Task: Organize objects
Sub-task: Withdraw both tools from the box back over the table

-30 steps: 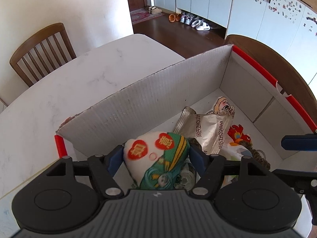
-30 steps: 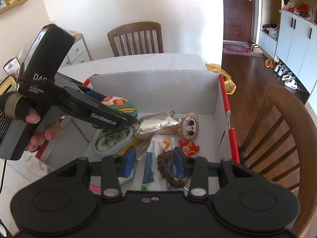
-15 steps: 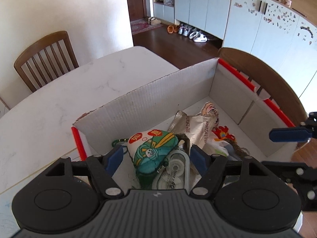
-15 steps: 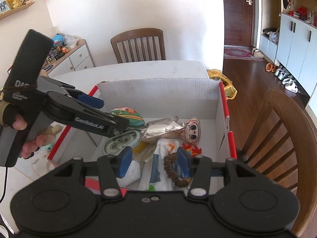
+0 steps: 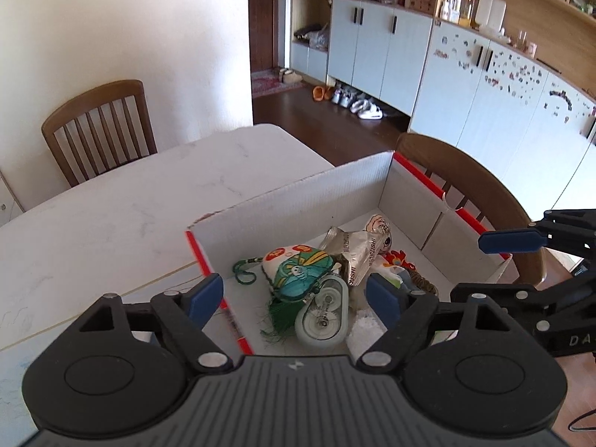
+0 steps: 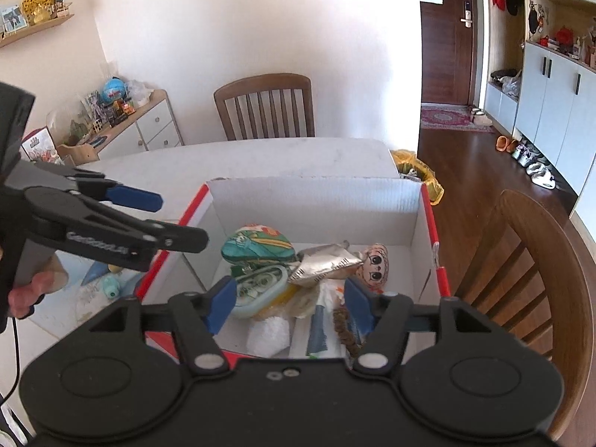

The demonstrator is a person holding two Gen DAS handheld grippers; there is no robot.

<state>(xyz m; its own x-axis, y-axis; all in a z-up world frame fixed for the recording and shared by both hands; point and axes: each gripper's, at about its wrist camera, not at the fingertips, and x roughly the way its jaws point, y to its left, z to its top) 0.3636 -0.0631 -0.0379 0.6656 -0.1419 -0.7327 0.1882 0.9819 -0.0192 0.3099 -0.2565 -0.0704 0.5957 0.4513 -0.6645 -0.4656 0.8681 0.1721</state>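
Note:
A white cardboard box [image 5: 290,193] with red edges stands on the table. In it lie an embroidered green and white pouch [image 5: 298,268], a pale green tape dispenser [image 5: 324,314], a silver foil packet [image 5: 354,253], a small doll [image 5: 380,225] and a brown braided cord [image 6: 344,331]. My left gripper [image 5: 294,296] hangs above the box's near left corner, its jaws opening, with nothing between them. My right gripper [image 6: 290,305] hovers over the box's [image 6: 316,201] near edge, its jaws opening too, and grips nothing. The pouch [image 6: 257,247] rests against the dispenser [image 6: 260,287].
One wooden chair [image 6: 540,279] stands close to the box's right side, another [image 6: 266,106] at the table's far end. Small items, among them a teal toy [image 6: 110,287], lie on the table left of the box. A yellow bag [image 6: 417,171] sits on the floor beyond.
The left gripper let go of the pouch, which now lies in the box, and drew up and back. The right gripper rose slightly. Both pairs of jaws widened.

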